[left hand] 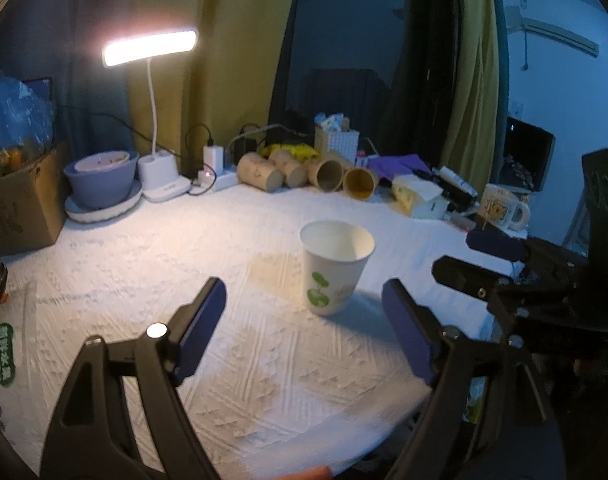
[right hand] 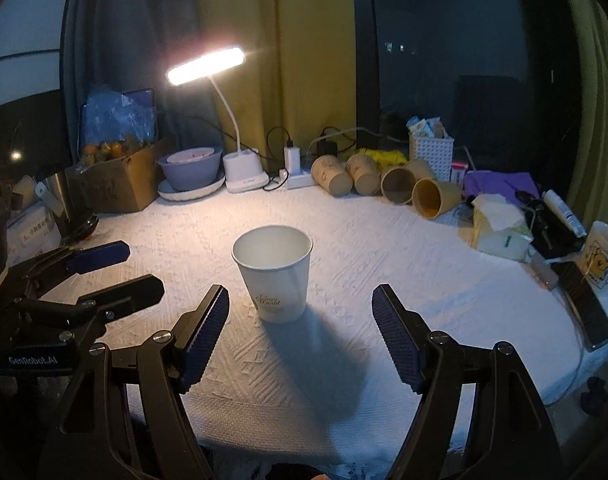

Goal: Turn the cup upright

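Note:
A white paper cup (left hand: 335, 266) with a green print stands upright, mouth up, on the white textured table cover (left hand: 143, 280). It also shows in the right wrist view (right hand: 273, 272). My left gripper (left hand: 304, 312) is open and empty, its blue pads a little short of the cup on either side. My right gripper (right hand: 299, 312) is open and empty too, just in front of the cup. Each gripper shows in the other's view: the right one (left hand: 484, 258) at the cup's right, the left one (right hand: 111, 272) at its left.
A lit desk lamp (right hand: 239, 172), a bowl on a plate (right hand: 189, 174), a cardboard box (right hand: 119, 180), a power strip, several tan cups lying on their sides (right hand: 388, 182), a tissue pack (right hand: 500, 224), a white basket and a mug (right hand: 602, 258) line the back and right.

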A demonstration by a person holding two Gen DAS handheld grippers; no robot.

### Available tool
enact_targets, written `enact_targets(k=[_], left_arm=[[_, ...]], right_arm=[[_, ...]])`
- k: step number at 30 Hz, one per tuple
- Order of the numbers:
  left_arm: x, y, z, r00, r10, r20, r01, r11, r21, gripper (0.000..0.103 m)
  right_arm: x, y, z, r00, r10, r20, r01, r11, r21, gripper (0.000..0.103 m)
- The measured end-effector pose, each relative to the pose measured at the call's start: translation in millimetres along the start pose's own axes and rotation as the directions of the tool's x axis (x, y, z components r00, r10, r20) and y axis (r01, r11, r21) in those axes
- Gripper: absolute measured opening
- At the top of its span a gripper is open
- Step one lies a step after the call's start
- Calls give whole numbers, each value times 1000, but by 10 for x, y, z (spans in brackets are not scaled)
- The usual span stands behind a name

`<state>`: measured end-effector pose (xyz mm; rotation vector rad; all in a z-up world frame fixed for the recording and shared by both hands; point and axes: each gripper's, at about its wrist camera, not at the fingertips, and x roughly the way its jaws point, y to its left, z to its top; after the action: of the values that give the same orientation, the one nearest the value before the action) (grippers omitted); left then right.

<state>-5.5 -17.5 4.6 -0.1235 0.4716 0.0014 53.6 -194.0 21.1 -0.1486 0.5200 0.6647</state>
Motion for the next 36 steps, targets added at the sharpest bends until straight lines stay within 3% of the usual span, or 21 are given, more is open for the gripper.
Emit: enact_targets(k=[15,26,36], left_arm=[[-326,-117,257,989,-23,144,19,999,31,82],[-609,-191,368,965,4,263,-18,999,51,83],[-628,-139,370,961,24,276,-37,998,44,83]], right_arm=[[-405,49,215,995,-24,93,27,999,-32,77],[-703,72,381,986,-36,165,45,998,-50,77],[-705,75,381,986,-34,163,43,998,-50,77]])
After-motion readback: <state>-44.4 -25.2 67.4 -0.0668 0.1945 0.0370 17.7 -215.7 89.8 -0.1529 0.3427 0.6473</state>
